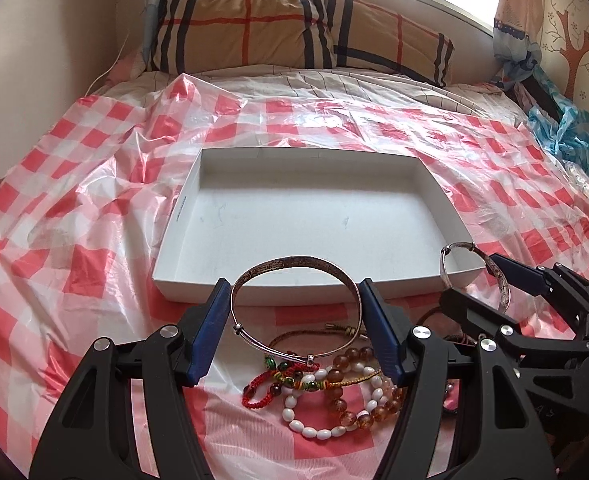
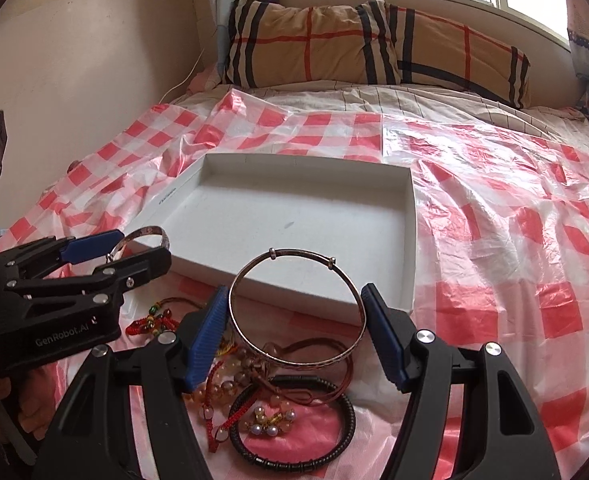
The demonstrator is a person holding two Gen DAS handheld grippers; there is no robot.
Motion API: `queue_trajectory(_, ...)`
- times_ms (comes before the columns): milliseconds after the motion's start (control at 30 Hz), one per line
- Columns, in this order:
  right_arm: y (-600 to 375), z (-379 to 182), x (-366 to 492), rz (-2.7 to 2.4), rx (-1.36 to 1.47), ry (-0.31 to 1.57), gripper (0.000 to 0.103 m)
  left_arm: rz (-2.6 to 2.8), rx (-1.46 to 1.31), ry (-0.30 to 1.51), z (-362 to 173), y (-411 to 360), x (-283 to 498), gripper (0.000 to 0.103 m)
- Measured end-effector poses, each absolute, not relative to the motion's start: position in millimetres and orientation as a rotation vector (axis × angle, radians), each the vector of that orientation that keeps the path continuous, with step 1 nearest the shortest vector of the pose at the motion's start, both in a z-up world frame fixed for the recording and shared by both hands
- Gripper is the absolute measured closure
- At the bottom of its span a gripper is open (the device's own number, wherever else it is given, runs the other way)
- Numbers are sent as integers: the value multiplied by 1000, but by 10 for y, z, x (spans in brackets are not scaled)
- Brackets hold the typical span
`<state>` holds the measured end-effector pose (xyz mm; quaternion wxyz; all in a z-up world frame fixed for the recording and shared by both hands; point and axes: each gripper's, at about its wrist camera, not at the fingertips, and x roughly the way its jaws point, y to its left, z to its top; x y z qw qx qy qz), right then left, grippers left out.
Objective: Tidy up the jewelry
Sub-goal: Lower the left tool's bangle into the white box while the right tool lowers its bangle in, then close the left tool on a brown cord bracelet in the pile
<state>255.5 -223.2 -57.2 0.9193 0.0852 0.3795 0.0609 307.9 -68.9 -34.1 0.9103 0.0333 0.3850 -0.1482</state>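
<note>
Firstly, left wrist view: left gripper (image 1: 295, 312), blue pads clamped on either side of a metal bangle (image 1: 294, 306), held upright just before the near wall of a white box (image 1: 430, 184). The box sits on a red-checked plastic sheet (image 1: 74, 216) spread over a bed. Below the bangle, a heap of bead bracelets (image 1: 334, 396) on the sheet. At right, the right gripper (image 1: 474, 276) with a second bangle (image 1: 460, 266). Next, right wrist view: right gripper (image 2: 296, 320), pads clamped on that second bangle (image 2: 297, 310), raised near the box's (image 2: 410, 240) front edge; a black bracelet (image 2: 294, 426) lies beneath. The left gripper (image 2: 134, 246) grips its bangle (image 2: 144, 242) at the box's left corner.
</note>
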Motion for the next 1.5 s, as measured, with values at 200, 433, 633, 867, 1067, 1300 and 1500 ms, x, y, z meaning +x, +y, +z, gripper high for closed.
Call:
queue_trajectory(200, -2222, -536, 2850, 113, 155, 752, 38, -277, 69, 785, -385, -739, 3317, 41)
queue_trajectory(433, -2242, -680, 3134, 89, 141, 759, 38, -255, 75, 792, -501, -781, 3616, 41)
queue_trajectory(633, -2261, -858, 3311, 80, 130, 788, 38, -237, 106, 821, -688, -846, 3809, 41)
queue_trajectory(867, -2229, -1055, 3392, 81, 99, 857, 32, -217, 125, 892, -901, -851, 3887, 40)
queue_trajectory(1067, -2147, -1088, 3388, 102, 18, 930, 28, -221, 127, 967, -956, -830, 3865, 38)
queue_trajectory(1300, -2208, -994, 3197, 142, -10, 978, 28, -239, 132, 989, -896, -785, 3632, 37)
queue_trajectory(1500, -2544, -399, 2911, 83, 131, 817, 28, -212, 106, 854, -459, -627, 3305, 31)
